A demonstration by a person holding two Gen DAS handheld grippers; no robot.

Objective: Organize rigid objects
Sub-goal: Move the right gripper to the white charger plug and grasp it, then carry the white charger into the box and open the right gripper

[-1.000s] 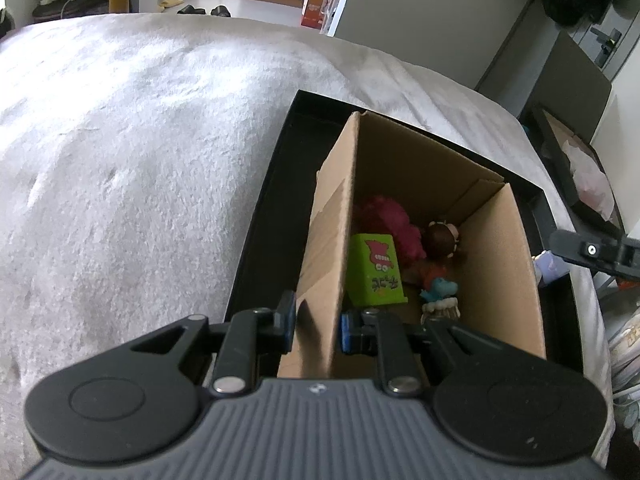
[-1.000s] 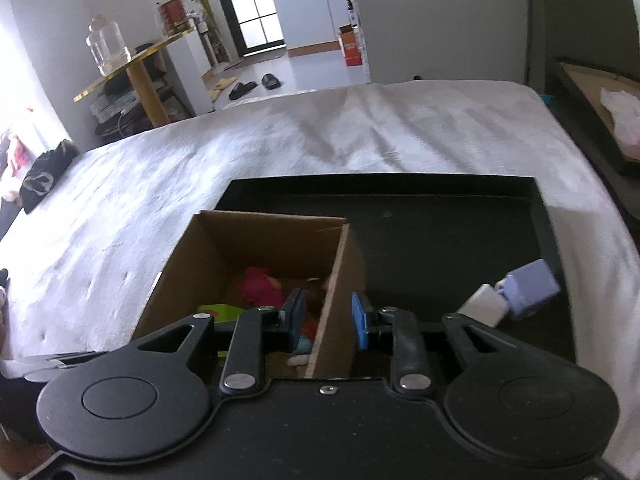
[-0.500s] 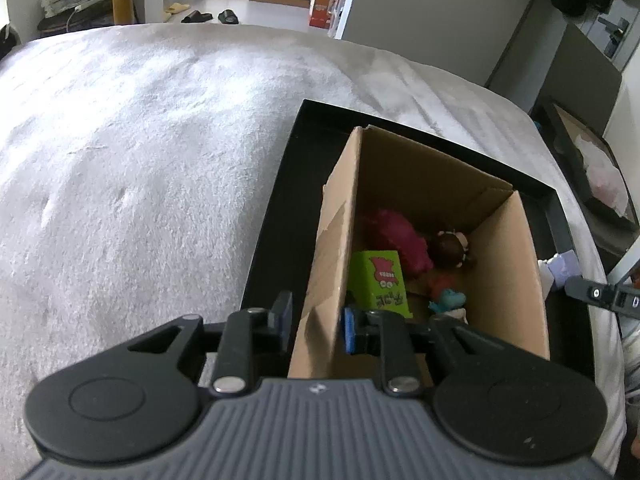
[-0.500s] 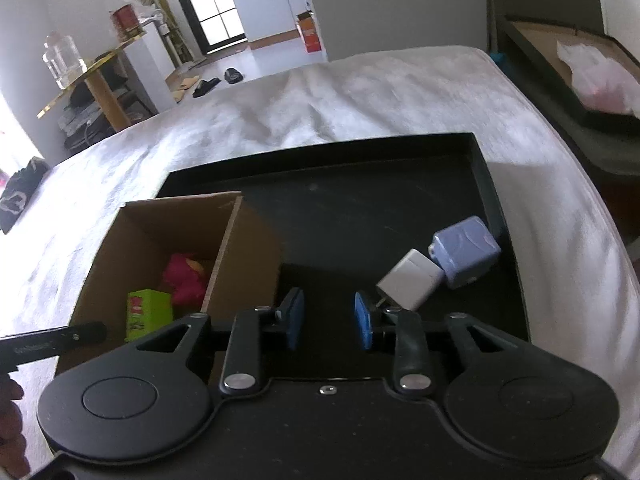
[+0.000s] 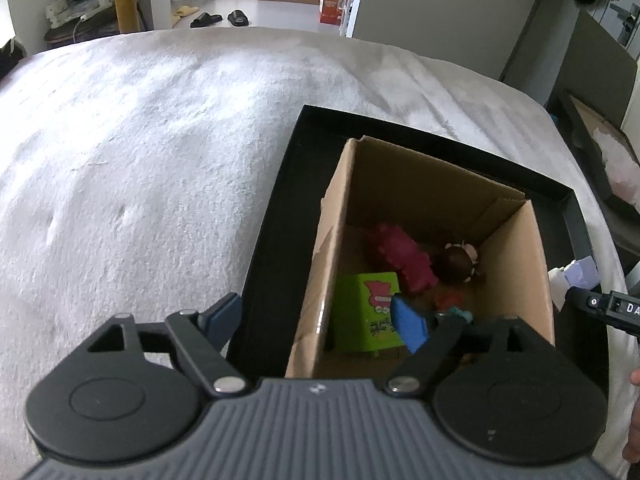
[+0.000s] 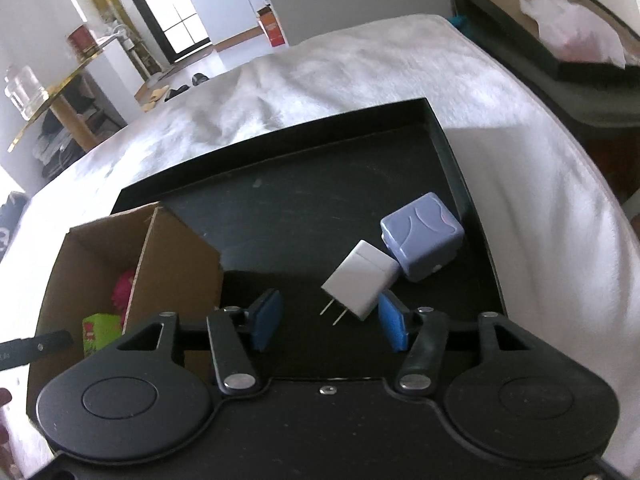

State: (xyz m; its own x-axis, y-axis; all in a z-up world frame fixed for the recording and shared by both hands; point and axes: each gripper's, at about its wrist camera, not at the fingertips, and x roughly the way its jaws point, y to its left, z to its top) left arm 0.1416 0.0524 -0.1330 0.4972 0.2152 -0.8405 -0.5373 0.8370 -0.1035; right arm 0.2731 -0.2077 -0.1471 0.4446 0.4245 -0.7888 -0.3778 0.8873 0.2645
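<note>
The left hand-held gripper [image 5: 322,320] is seen spread wide, its jaws having just been opening; the near left wall of the cardboard box [image 5: 516,264] stands between the blue pads, which are clear of it on both sides, one pad outside over the black tray [image 5: 276,216] and the other inside the box above the green carton [image 5: 360,316]. Nothing is gripped by it. Inside the box, beside the green carton, a magenta toy [image 5: 400,256], a brown-headed figure [image 5: 456,266] and a small teal and red toy [image 5: 452,304] are lying on the bottom. The box itself is set at the left of the tray, which rests on a white bed cover [image 5: 140,168]. The right hand-held gripper [image 6: 330,320] is held partly open, its jaws also having just been opening, and nothing is clasped. The white plug adapter [image 6: 360,280] is found on the tray floor just ahead of the pads, its two prongs pointed toward the gap and its body close to the right-side pad; whether that pad touches it cannot be told. The lavender cube [image 6: 424,236] is lying against the adapter's far corner, near the tray's right rim. The box's right wall is seen to the left of this gripper, apart from it.
</note>
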